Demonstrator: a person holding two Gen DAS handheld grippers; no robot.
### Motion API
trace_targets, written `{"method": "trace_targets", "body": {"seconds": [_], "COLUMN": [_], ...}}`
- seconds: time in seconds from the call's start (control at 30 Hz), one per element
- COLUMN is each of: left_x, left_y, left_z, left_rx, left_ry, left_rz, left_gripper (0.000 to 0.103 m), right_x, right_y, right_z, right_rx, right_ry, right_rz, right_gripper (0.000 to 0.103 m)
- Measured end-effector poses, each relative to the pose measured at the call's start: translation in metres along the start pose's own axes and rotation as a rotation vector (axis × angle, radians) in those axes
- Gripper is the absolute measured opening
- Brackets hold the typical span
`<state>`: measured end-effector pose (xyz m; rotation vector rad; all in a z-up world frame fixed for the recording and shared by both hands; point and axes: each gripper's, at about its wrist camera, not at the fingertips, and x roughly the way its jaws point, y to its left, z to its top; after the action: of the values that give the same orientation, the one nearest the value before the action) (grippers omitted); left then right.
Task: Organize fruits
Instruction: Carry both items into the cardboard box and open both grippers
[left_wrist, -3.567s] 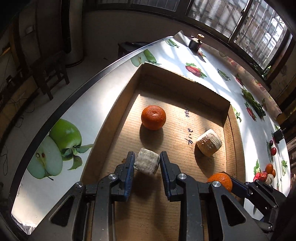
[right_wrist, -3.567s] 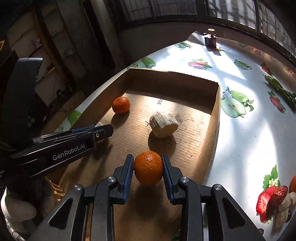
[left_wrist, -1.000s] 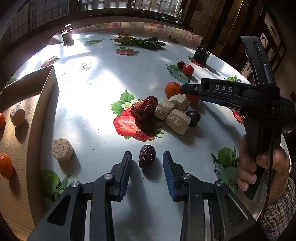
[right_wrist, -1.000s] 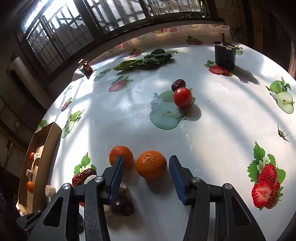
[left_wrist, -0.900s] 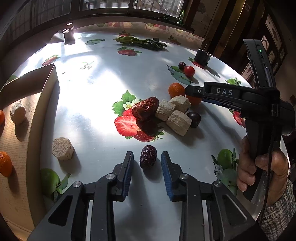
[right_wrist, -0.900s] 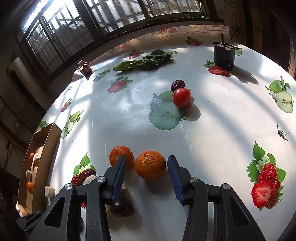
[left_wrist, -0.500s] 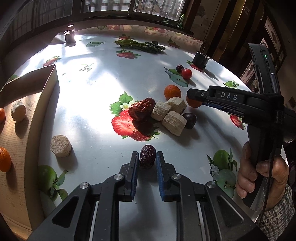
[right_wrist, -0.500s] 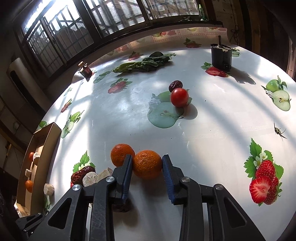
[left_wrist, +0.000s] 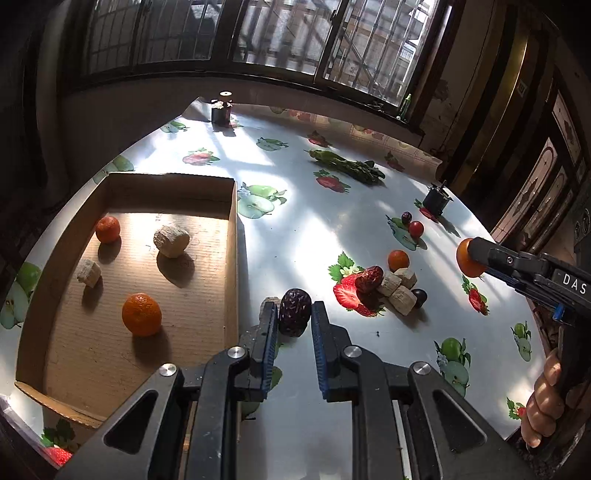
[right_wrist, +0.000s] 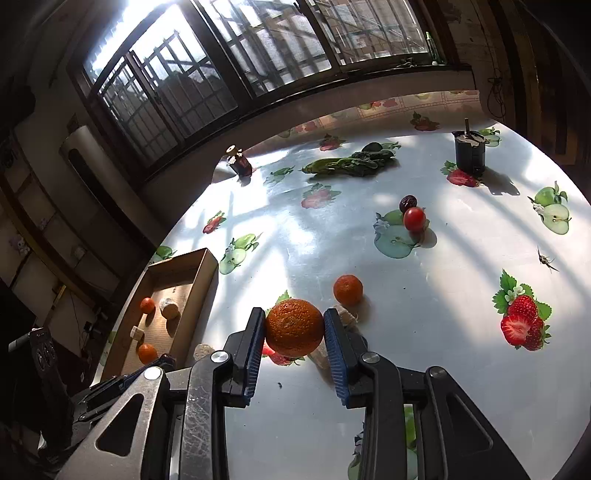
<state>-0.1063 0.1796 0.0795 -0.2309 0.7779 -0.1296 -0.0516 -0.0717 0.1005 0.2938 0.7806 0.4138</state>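
Both claws have just clamped and lifted fruit off the surface, the left claw (left_wrist: 294, 317) on a dark date (left_wrist: 294, 312), the right claw (right_wrist: 294, 328) on an orange (right_wrist: 294, 328), ready for the cardboard box (left_wrist: 232, 258) to their left.

So there's a wrinkly dark red date (left_wrist: 294, 312) pinched upright between two blue pads, up off the table, and a bumpy mandarin (right_wrist: 294, 328) clamped the same way, also in the air. The cardboard box (left_wrist: 231, 236) sits open at the table's left edge with two mandarins in it, one small at the back (left_wrist: 108, 229), one bigger up front (left_wrist: 142, 314), plus two pale fibrous chunks (left_wrist: 171, 241). Out on the table: a lone mandarin (left_wrist: 398, 260), a cherry tomato (left_wrist: 416, 229) touching a dark date (left_wrist: 406, 217), and a huddle of a red date (left_wrist: 369, 278), beige chunks (left_wrist: 400, 290) and a dark round fruit (left_wrist: 419, 294).
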Motion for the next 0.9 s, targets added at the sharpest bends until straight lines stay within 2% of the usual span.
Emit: {"method": "trace_targets", "body": {"seconds": [0.2, 0.3, 0.4, 0.63, 0.9], "left_x": [-0.030, -0.027, -0.013, 0.020, 0.037], "left_y": [0.078, 0.111, 0.138, 0.164, 0.178], "left_z": [0.013, 0.019, 0.021, 0.014, 0.011], "left_rx": [-0.112, -0.133, -0.141, -0.158, -0.192], "left_ry": [-0.051, -0.039, 0.012, 0.110, 0.141], "left_rz": [0.138, 0.209, 0.256, 0.290, 0.307], "left_gripper": [0.018, 0.018, 0.018, 0.018, 0.018], "right_x": [0.005, 0.035, 0.081, 0.175, 0.217], "right_y": [0.094, 0.133, 0.161, 0.184, 0.190], "right_z": [0.007, 0.010, 0.005, -0.022, -0.038], "right_rx": [-0.165, -0.203, -0.227, -0.243, -0.278], "right_ry": [0.032, 0.079, 0.145, 0.302, 0.363], "right_rz": [0.109, 0.163, 0.171, 0.115, 0.065], "right_gripper": [0.035, 0.035, 0.035, 0.035, 0.035]}}
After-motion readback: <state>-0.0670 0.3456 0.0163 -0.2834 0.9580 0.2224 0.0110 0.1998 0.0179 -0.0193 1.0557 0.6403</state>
